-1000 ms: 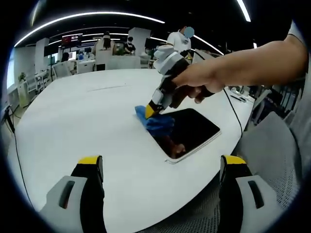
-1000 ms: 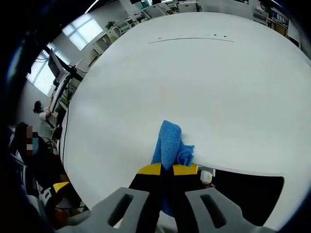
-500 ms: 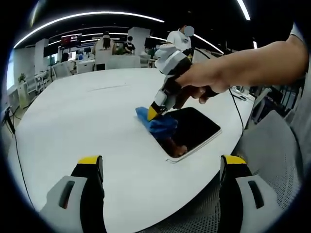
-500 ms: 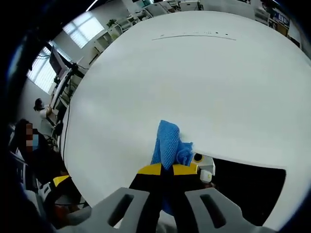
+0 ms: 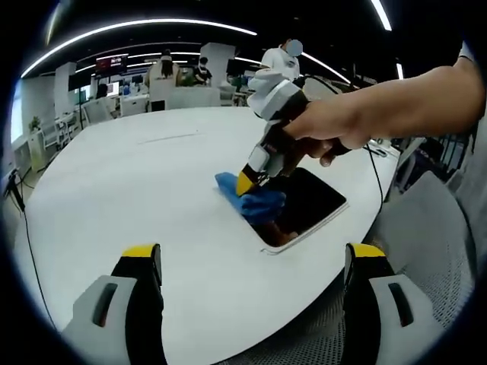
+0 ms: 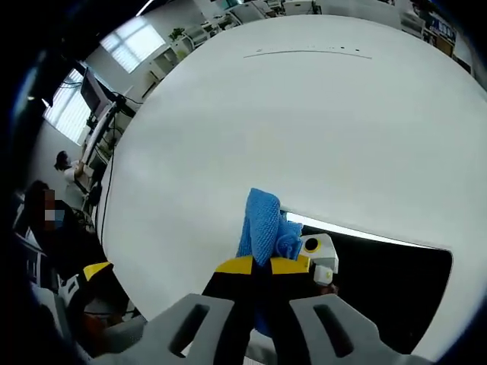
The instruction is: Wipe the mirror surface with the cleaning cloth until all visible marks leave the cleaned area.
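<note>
Blue microfibre cleaning cloth (image 5: pixel 253 199) sits pinched in our right gripper (image 5: pixel 245 183), jaws clamped on a bunched fold so the loose part drags flat across the glass. It rests on the near corner of the flat dark rectangular mirror with the white frame (image 5: pixel 304 204), at about three o'clock on the round white table (image 5: pixel 114 190). We hold the left gripper (image 5: pixel 251 262) back at six o'clock, jaws spread wide and empty, well apart from the mirror, likely just to watch. In the right gripper view the cloth (image 6: pixel 265 226) covers the mirror's (image 6: pixel 396 274) corner, and any marks on that dark glass are too faint to make out.
</note>
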A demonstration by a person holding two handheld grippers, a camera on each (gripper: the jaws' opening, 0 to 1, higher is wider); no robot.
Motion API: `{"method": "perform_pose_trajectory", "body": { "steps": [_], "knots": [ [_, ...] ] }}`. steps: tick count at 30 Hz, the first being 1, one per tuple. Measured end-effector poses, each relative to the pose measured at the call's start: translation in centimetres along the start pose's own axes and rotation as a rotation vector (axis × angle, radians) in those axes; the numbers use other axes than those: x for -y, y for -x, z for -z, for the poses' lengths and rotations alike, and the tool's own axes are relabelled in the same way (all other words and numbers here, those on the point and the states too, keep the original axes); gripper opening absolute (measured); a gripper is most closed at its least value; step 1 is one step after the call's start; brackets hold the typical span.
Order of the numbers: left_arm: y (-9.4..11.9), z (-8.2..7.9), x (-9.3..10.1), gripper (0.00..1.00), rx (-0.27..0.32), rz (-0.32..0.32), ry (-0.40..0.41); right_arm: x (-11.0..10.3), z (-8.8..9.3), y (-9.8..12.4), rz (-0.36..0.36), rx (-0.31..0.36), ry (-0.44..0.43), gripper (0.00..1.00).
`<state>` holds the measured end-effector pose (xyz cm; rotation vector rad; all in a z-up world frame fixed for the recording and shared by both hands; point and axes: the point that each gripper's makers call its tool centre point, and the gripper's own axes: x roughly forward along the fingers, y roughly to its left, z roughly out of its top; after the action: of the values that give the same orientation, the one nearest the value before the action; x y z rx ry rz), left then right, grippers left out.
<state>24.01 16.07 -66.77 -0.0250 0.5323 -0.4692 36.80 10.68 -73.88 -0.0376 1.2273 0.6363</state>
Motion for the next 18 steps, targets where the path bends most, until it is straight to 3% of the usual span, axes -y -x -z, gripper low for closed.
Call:
{"method": "perform_pose_trajectory", "body": {
  "steps": [18],
  "knots": [
    [0.0,0.2,-0.1,0.99,-0.008,-0.01,-0.005,-1.0,1.7,0.6,-0.013,-0.021,0.004,0.0]
  ]
}}
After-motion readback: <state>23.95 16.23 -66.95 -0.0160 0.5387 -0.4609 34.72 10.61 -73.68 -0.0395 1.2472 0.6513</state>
